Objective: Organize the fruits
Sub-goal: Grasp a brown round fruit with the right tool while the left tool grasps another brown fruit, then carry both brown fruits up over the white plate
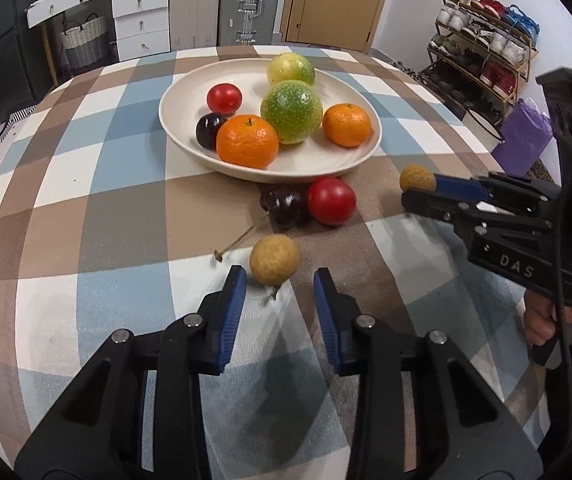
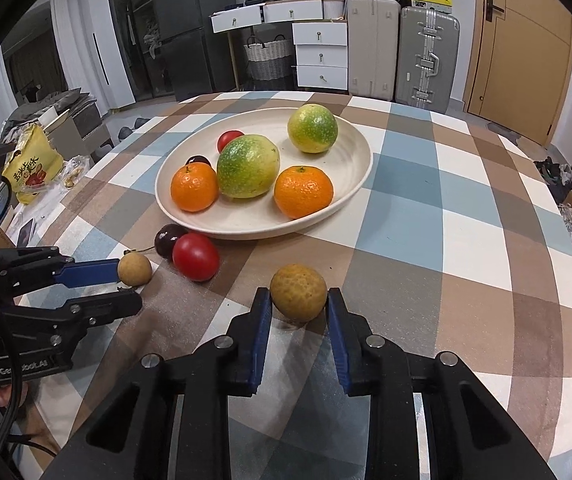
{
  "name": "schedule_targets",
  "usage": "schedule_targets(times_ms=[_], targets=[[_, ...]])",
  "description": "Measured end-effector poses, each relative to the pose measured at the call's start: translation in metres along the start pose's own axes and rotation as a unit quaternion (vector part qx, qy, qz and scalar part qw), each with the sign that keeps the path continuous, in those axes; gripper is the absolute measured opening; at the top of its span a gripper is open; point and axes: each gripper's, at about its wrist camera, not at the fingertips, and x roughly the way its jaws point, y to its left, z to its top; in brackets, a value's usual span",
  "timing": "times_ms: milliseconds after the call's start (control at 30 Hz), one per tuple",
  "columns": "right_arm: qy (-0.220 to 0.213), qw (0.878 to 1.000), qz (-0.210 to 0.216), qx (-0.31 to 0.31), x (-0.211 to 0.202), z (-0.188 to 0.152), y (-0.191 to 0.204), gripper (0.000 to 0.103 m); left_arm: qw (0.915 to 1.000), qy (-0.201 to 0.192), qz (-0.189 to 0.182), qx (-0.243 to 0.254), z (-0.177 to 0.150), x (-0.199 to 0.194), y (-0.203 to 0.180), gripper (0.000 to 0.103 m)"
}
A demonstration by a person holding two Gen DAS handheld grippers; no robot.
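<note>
Right gripper (image 2: 299, 300): jaws clamped on a tan longan (image 2: 298, 298), one blue pad on each side of it, fruit at the very tips, just above the checked cloth of the counter (image 2: 426, 208). In the left wrist view the same fruit shows as a small ball at the tips, partly covered by the near jaw.

Left gripper (image 1: 279, 282): jaws drawn in close around a second longan (image 1: 274, 259). It sits at the tips, nearer the left-hand pad; a sliver of gap shows on the other side. Contact cannot be settled from this view, and in the right wrist view the lower jaw hides the underside.

Just beyond it, a dark cherry (image 1: 284, 205) and a red tomato (image 1: 331, 201) lie touching on the cloth, beside the rim of the cream plate (image 1: 190, 80). The plate holds two oranges, two green-yellow fruits, another tomato and another cherry, the last half hidden behind an orange.

Only the fingers of the hand (image 1: 546, 322) on the right gripper's handle show.
</note>
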Motion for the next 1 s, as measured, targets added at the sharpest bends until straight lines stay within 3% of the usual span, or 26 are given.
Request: schedule_targets(times_ms=[100, 167, 1000], targets=[[0.000, 1.000, -0.001, 0.000, -0.001, -0.001, -0.001, 0.028, 1.0000, -0.001, -0.001, 0.001, 0.004, 0.003, -0.001, 0.032], [-0.001, 1.000, -0.003, 0.000, -0.003, -0.002, -0.002, 0.028, 1.0000, -0.001, 0.001, 0.003, 0.006, 0.005, -0.003, 0.024], [-0.038, 0.999, 0.000, 0.006, -0.036, 0.011, -0.002, 0.028, 0.9979, -0.064, -0.003, 0.000, 0.026, -0.035, 0.002, 0.024]])
